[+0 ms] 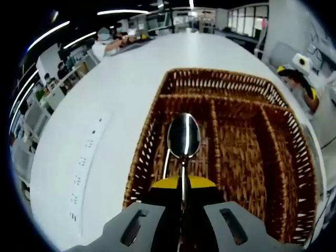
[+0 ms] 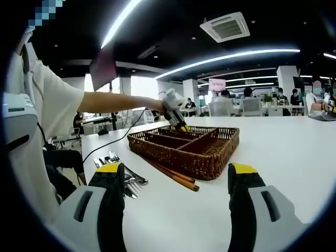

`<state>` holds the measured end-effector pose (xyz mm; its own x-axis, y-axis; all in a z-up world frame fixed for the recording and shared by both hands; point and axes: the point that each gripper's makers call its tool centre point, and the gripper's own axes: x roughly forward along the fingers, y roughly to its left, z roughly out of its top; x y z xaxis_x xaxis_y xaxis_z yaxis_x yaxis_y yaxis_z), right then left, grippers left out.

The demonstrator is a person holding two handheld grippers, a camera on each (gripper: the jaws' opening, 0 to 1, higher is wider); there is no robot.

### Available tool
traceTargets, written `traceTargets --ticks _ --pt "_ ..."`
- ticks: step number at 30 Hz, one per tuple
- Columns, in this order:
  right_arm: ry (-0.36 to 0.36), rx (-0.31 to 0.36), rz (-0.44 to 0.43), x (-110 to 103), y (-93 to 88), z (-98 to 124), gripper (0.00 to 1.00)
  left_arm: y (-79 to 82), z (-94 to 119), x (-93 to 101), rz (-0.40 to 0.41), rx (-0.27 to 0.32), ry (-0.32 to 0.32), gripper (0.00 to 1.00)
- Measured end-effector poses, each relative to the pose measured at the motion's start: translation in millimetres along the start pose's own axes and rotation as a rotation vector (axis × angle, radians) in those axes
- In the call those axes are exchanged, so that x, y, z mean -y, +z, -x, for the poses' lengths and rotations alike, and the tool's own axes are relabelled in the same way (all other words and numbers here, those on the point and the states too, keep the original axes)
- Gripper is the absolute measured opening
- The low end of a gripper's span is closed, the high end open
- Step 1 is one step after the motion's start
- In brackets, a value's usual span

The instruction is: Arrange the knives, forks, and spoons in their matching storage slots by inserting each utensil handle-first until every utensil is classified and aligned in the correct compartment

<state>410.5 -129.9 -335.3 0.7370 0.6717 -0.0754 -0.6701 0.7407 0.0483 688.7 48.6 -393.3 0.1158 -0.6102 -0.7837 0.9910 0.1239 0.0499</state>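
My left gripper [image 1: 184,185] is shut on the handle of a steel spoon [image 1: 184,135], whose bowl points away from me over the left long slot of a brown wicker tray [image 1: 140,160]. In the right gripper view the same left gripper [image 2: 177,119], held by a hand, hovers over the far-left end of the tray [image 2: 173,153]. My right gripper [image 2: 176,178] stands open above the table with nothing between its jaws, short of the tray. A pile of loose forks and other cutlery [image 2: 119,169] lies on the table to the left of the right gripper.
A pair of brown chopsticks [image 2: 173,176] lies along the tray's near side. The white table [image 1: 105,105] stretches far beyond the tray. The person's sleeve [image 2: 37,105] is at the left. People sit at desks in the background.
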Motion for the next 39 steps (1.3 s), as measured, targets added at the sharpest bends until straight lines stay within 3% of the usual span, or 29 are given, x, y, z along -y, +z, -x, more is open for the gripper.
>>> traceTargets --ticks 6,15,19,23,27,30,33,39 --pt "0.001 0.004 0.0 0.0 1.6 -2.3 0.83 -4.2 -2.9 2.2 -0.054 -0.001 -0.004 0.03" --pt "0.002 -0.001 0.003 -2.6 1.1 -2.7 0.83 -4.2 -1.1 -0.1 -0.069 -0.007 0.024 0.03" --pt "0.001 0.005 0.003 -3.4 3.5 -1.5 0.83 -3.6 2.0 -0.6 -0.057 -0.006 0.026 0.03" --pt "0.001 0.005 0.005 -4.2 4.2 -1.1 0.83 14.1 13.1 -6.5 0.021 0.078 0.062 0.06" --pt "0.007 0.011 0.005 -7.0 6.5 -0.8 0.83 20.7 24.5 -6.5 0.039 0.102 0.068 0.08" --pt "0.009 0.016 0.009 -8.8 8.8 -0.3 0.83 20.6 26.0 -0.8 0.095 0.101 0.06 0.16" --pt "0.014 0.018 0.011 -11.5 10.0 0.9 0.83 18.0 25.5 5.7 0.042 0.089 0.062 0.19" --pt "0.012 0.019 0.013 -13.0 11.1 4.1 0.83 21.1 28.3 6.6 0.034 0.099 0.078 0.23"
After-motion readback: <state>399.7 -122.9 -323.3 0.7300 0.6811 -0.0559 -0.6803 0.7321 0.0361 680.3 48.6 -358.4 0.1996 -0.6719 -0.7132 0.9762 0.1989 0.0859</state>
